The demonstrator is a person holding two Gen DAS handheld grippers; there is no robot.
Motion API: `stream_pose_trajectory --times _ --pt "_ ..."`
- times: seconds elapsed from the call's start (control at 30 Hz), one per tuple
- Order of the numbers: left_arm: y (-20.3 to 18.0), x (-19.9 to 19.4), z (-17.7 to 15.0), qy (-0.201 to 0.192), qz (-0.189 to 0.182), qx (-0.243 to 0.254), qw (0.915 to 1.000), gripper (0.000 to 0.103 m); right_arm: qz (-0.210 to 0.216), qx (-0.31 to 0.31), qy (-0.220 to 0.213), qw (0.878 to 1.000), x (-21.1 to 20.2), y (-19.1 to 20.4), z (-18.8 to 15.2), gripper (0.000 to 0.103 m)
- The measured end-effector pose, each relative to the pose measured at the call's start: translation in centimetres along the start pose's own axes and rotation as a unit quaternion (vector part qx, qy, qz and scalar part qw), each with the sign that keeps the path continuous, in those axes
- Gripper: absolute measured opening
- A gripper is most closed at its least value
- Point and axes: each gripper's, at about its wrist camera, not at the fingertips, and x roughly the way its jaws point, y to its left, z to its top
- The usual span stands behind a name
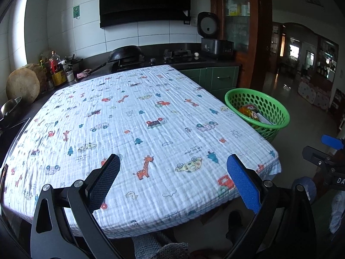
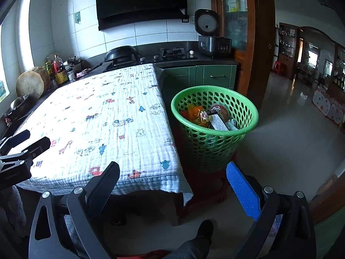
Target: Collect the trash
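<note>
While both jaws gape wide, empty, green basket (image 2: 215,129) beside table holds orange wrappers (image 2: 197,114), black-labelled packet (image 2: 217,120).

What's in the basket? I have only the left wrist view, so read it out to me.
Observer: From the right wrist view, the basket holds a round red tub beside the orange wrapper.
Operator: Tell me what it stands on.
Observer: A dark red stool, right of the table.
Operator: Report the other gripper.
Observer: The right gripper is open, with nothing between its fingers.
</note>
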Motion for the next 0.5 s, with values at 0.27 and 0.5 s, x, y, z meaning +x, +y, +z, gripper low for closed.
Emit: stream_pose_trajectory --times 0.27,0.5 --pt "-0.12 0.07 -0.32 0.004 -0.001 -0.001 1.0000 0.098 -0.001 -0.003 0.001 1.000 -0.03 0.32 0.00 0.096" --pt "-0.27 0.17 -0.53 0.009 -0.001 0.000 1.0000 0.098 -0.002 -0.005 0.002 1.000 0.04 0.38 -0.06 0.096"
